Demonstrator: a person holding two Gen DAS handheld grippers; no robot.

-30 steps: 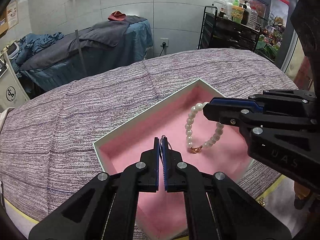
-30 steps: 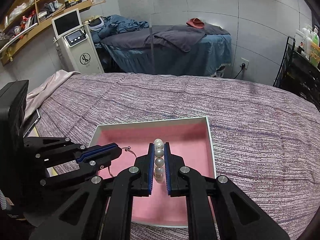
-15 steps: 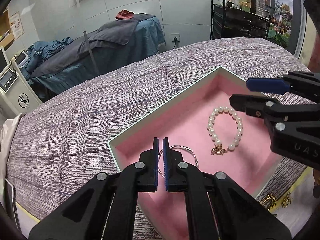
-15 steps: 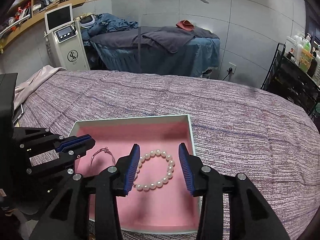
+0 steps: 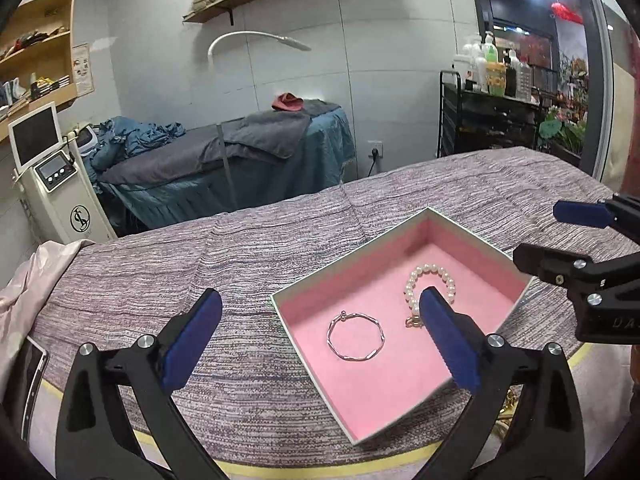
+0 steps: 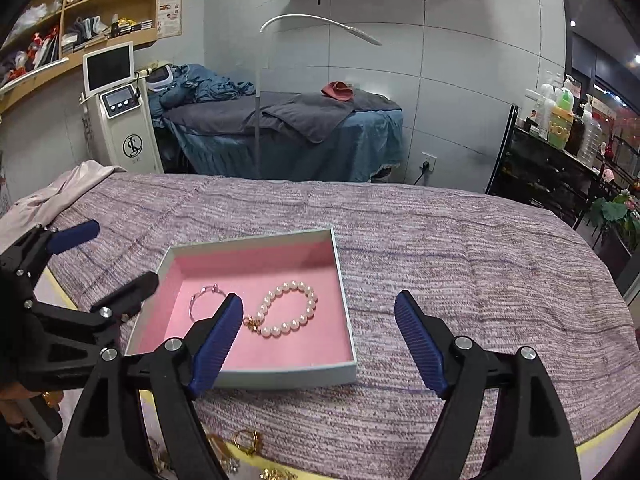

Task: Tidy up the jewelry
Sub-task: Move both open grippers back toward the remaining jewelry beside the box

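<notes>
A shallow box with a pink lining sits on the purple-grey cloth; it also shows in the right wrist view. Inside lie a thin silver bangle and a pearl bracelet with a gold clasp. My left gripper is open and empty, raised above the box's near left side. My right gripper is open and empty, raised above the box's near right corner. Each gripper shows at the edge of the other's view.
Several gold jewelry pieces lie on the near table edge below the cloth. A phone lies at the near left. A pink cloth hangs at the left end. A treatment bed and a shelf cart stand beyond.
Both grippers opened and let go: the left released the silver bangle, the right released the pearl bracelet, both now lying in the box. Both grippers have pulled back and up.
</notes>
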